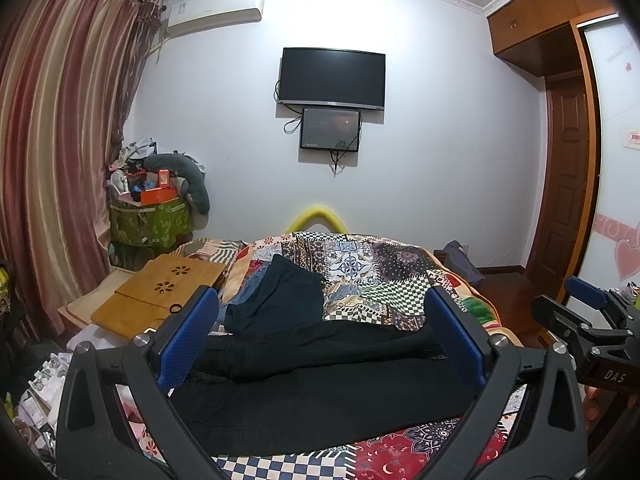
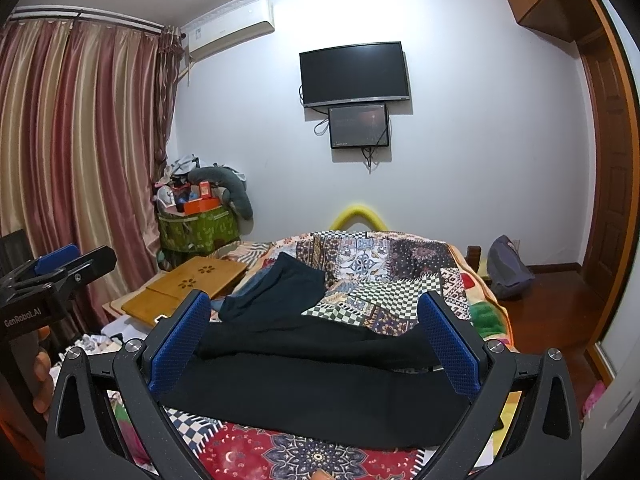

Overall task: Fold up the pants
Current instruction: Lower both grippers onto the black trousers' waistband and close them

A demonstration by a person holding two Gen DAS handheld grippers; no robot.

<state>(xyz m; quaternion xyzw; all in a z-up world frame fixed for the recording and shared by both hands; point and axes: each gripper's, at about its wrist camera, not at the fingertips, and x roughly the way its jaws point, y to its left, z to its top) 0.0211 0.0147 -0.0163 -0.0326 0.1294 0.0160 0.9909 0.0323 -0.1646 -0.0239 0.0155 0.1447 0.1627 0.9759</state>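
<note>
Currently both grippers hang above the bed with nothing between their pads. Left gripper (image 1: 320, 336): blue pads spread wide, released, touching no cloth. Right gripper (image 2: 314, 344): likewise spread wide, empty.

Black pants (image 1: 312, 392) lie flat on the patchwork quilt (image 1: 380, 276), near edge of the bed, long axis running left to right across both views. Upper layer sits slightly skewed on the lower. Which end is the waistband: cannot tell. Dark teal garment (image 2: 276, 292) lies just beyond the pants, touching their far edge.
</note>
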